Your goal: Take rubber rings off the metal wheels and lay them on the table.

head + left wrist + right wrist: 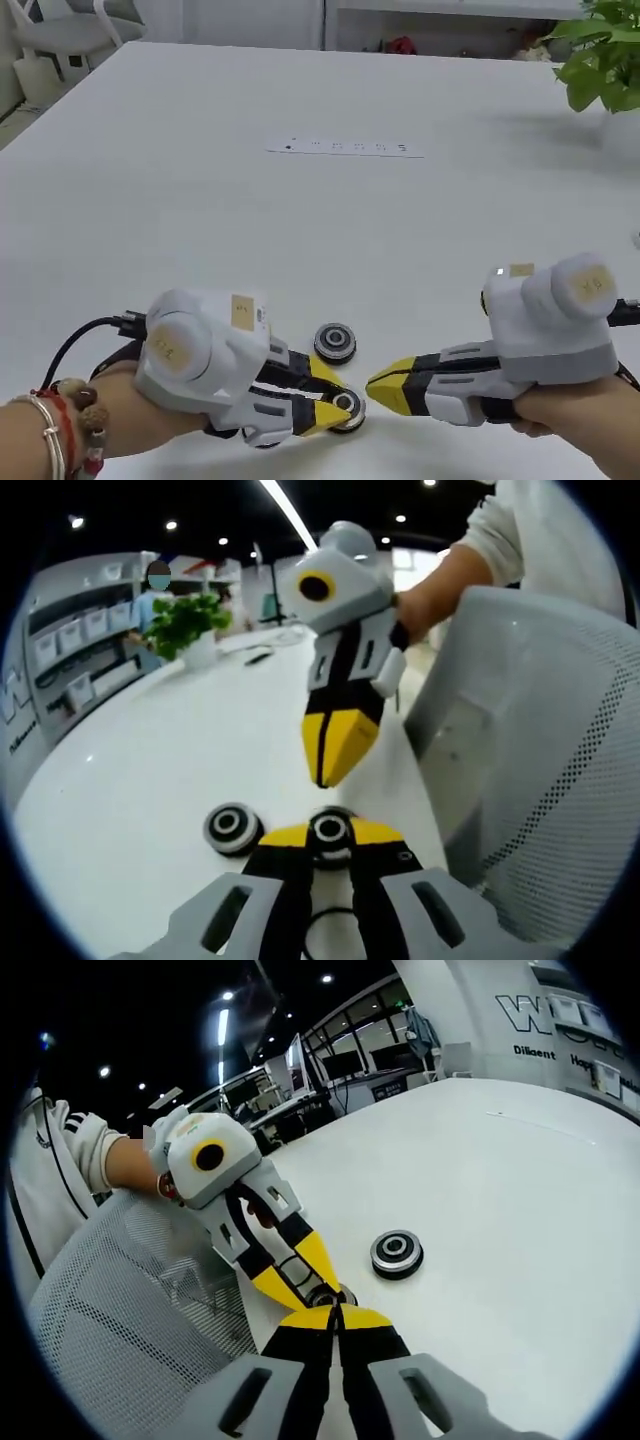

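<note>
A small metal wheel with a black rubber ring (347,405) sits between the yellow jaws of my left gripper (335,400), low over the table near its front edge. In the left gripper view this wheel (330,829) is clamped between the tips of the left gripper (328,836). My right gripper (372,384) is shut, its yellow tip pointing at the held wheel from the right and just short of it. The right gripper (325,775) hangs just above the wheel. A second ringed wheel (334,341) lies flat on the table just behind.
The white table (300,220) stretches away with a printed strip (345,148) in the middle. A potted plant (600,50) stands at the far right. A white mesh chair back (540,750) is close behind the table's front edge.
</note>
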{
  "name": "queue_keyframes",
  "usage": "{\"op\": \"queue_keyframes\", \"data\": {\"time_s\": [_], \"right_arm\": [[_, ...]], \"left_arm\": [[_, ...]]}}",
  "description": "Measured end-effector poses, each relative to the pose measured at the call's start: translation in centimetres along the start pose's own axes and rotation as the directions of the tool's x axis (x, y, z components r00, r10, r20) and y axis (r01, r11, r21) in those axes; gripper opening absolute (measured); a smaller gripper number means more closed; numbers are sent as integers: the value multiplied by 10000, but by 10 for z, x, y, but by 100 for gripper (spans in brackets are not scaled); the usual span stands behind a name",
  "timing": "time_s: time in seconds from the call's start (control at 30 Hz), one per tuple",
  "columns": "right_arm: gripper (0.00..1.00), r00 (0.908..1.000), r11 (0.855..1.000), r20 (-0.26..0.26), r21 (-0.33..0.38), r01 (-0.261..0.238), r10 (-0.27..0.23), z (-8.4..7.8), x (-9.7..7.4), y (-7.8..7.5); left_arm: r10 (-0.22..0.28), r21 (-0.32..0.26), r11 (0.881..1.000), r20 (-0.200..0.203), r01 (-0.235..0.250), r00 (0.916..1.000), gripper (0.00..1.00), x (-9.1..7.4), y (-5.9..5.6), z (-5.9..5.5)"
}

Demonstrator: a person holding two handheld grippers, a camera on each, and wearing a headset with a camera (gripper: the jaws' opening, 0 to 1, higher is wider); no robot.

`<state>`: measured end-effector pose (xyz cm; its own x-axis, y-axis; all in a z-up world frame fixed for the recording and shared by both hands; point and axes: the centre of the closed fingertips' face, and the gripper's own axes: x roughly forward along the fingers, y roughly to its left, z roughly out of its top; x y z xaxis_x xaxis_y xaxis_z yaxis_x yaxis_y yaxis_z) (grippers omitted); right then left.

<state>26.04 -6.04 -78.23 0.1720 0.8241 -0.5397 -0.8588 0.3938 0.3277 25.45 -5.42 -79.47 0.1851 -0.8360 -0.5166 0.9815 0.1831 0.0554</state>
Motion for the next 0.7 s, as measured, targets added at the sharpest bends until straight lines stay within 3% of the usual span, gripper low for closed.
{"op": "queue_keyframes", "data": {"time_s": [0.13,0.4,0.6,0.7], "right_arm": [[0,9997,9996,-236,-272,54,-60,-7,2,0],[12,9952,9914,-976,-1298,-192,65,-21,12,4],[24,9945,9821,-1043,-1876,-159,-38,-25,22,2],[21,9962,9739,-867,-2259,-228,32,-21,24,1]], "left_arm": [[-10,7,10000,20,10,10000,14,0,0,0],[-61,1,10000,84,61,9999,14,-1,0,0],[-80,-14,10000,117,80,9999,14,-1,0,0],[-67,-26,10000,147,68,9999,14,-1,0,0]]}}
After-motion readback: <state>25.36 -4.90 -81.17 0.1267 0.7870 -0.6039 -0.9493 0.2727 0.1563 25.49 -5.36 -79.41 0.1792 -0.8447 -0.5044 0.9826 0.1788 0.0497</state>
